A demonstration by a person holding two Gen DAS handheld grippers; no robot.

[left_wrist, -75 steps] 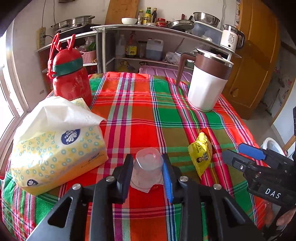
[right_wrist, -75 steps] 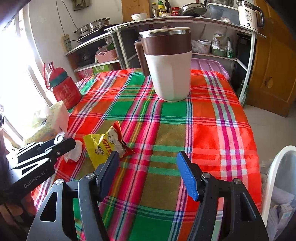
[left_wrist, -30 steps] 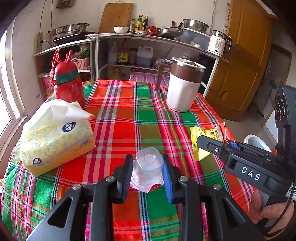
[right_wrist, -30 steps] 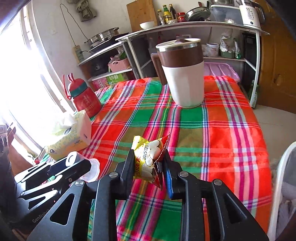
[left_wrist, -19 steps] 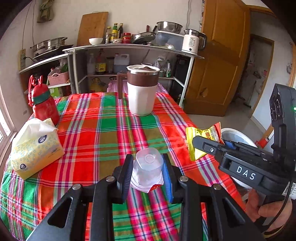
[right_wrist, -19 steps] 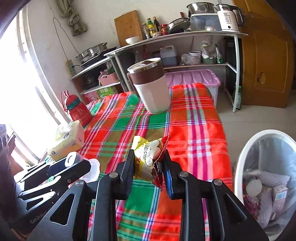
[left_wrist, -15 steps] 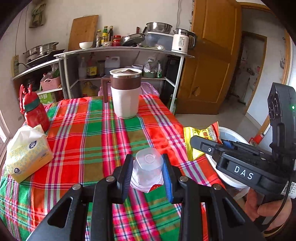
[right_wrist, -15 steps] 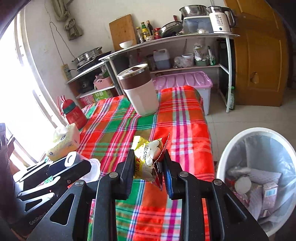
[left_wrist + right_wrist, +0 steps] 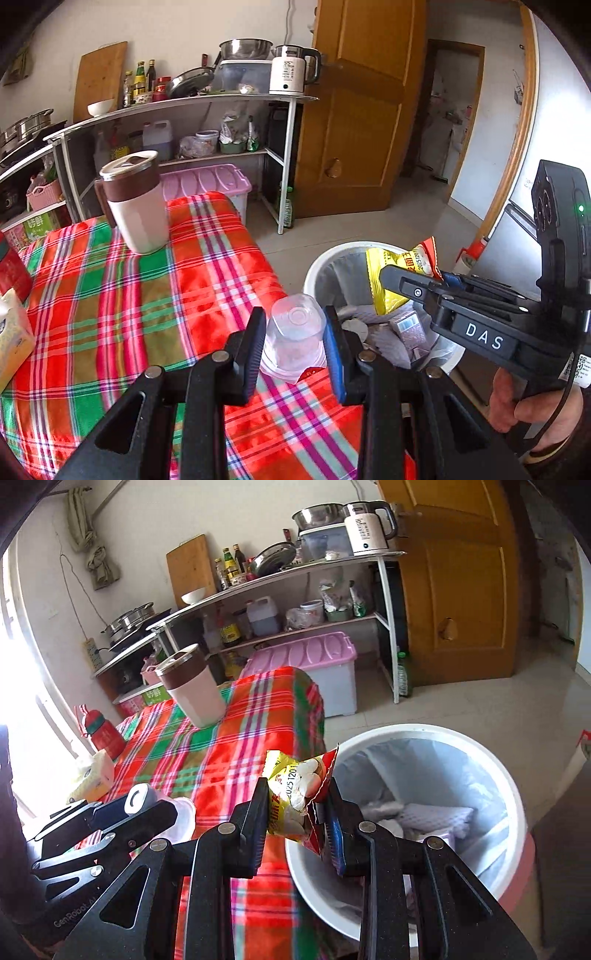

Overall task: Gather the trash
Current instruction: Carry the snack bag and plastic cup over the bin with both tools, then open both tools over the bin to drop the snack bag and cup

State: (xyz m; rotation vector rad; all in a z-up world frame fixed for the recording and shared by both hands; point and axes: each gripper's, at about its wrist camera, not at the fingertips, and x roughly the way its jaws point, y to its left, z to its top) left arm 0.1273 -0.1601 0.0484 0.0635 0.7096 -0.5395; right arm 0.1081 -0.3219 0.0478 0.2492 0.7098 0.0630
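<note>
With the left gripper [image 9: 294, 341] clamping a clear plastic cup [image 9: 294, 338] above the tabletop [image 9: 110, 295] edge and the right gripper [image 9: 297, 810] pinching a yellow snack wrapper [image 9: 295, 794] beside the bin [image 9: 424, 734] rim, an early release could drop either outside.

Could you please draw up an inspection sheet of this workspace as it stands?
Surface: table under a red-green plaid cloth.
Job's things: clear plastic cup and yellow snack wrapper, both gripped; white lined trash bin beside the table, already holding litter.
Clutter: brown-and-white lidded mug, red bottle, yellow tissue pack.
Grippers: left gripper shut on the cup; right gripper shut on the wrapper, at the bin's rim.
Cables: black lead at the right hand.
Surroundings: kitchen shelving, wooden door.
</note>
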